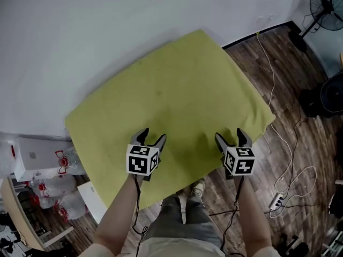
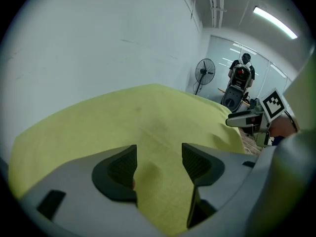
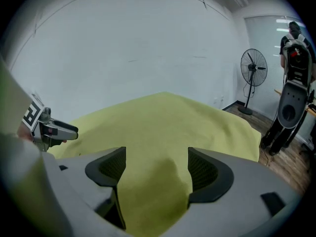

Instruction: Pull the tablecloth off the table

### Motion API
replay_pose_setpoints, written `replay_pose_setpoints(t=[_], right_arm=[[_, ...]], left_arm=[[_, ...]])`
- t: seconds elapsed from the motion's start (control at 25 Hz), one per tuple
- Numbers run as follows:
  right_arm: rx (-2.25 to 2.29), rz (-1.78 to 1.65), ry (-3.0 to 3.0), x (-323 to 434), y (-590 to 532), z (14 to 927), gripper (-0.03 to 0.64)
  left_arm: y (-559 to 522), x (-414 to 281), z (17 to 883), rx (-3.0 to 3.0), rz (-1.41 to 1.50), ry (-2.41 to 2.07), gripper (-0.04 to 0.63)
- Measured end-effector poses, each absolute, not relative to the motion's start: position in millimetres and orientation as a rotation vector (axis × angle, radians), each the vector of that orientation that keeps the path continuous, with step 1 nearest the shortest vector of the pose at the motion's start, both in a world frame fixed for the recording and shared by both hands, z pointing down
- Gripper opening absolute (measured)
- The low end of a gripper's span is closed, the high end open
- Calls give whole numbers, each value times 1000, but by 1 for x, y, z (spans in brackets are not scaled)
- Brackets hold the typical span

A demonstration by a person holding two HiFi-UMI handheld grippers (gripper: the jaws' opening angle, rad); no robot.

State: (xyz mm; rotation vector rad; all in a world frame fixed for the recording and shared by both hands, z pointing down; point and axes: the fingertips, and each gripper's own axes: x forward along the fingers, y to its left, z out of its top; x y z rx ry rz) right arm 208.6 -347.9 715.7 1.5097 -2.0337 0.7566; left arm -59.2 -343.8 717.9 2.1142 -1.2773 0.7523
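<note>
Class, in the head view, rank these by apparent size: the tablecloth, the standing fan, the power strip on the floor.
Largest: tablecloth
Next: standing fan
Smallest: power strip

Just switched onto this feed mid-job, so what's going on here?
A person holds the left tool and the right tool side by side over the near edge of a yellow-green tablecloth. Both tools are open, jaws apart with cloth showing between them, and neither is gripping it. The tablecloth lies spread out flat, not yet pulled off.
</note>
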Motion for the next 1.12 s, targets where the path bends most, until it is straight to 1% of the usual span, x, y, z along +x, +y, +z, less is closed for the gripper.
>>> replay_pose_setpoints(t=[0.24, 0.52, 0.56, 0.6, 0.64, 0.72, 0.76, 0.88, 0.92, 1.0, 1.04, 1.12], right_arm=[[1466, 737, -1960, 211, -344, 740, 392], [1466, 693, -1905, 210, -343, 748, 390], [1452, 687, -1913, 206, -342, 748, 379], [1428, 681, -1922, 202, -341, 748, 343], [1402, 677, -1930, 197, -340, 748, 291], [1373, 669, -1942, 190, -340, 748, 226], [1369, 666, -1946, 187, -341, 748, 198], [1334, 650, -1967, 181, -339, 748, 157], [1307, 647, -1981, 178, -338, 748, 129], [1259, 655, -2006, 174, -335, 748, 67], [1244, 662, -2015, 173, -334, 748, 51], [1232, 689, -2034, 172, -331, 747, 41]], left_arm=[[-334, -60, 751, 2059, 875, -1220, 328], [-338, -64, 756, 2069, 935, -1277, 327], [-338, -64, 756, 2076, 938, -1290, 327], [-337, -63, 757, 2082, 939, -1301, 327], [-336, -62, 757, 2086, 939, -1309, 322], [-336, -60, 757, 2087, 937, -1319, 295], [-336, -59, 756, 2086, 935, -1320, 271], [-337, -60, 756, 2089, 921, -1301, 190], [-337, -63, 756, 2089, 914, -1296, 167], [-338, -71, 755, 2074, 891, -1293, 51], [-337, -73, 754, 2067, 873, -1289, 31], [-336, -73, 753, 2061, 843, -1281, 26]])
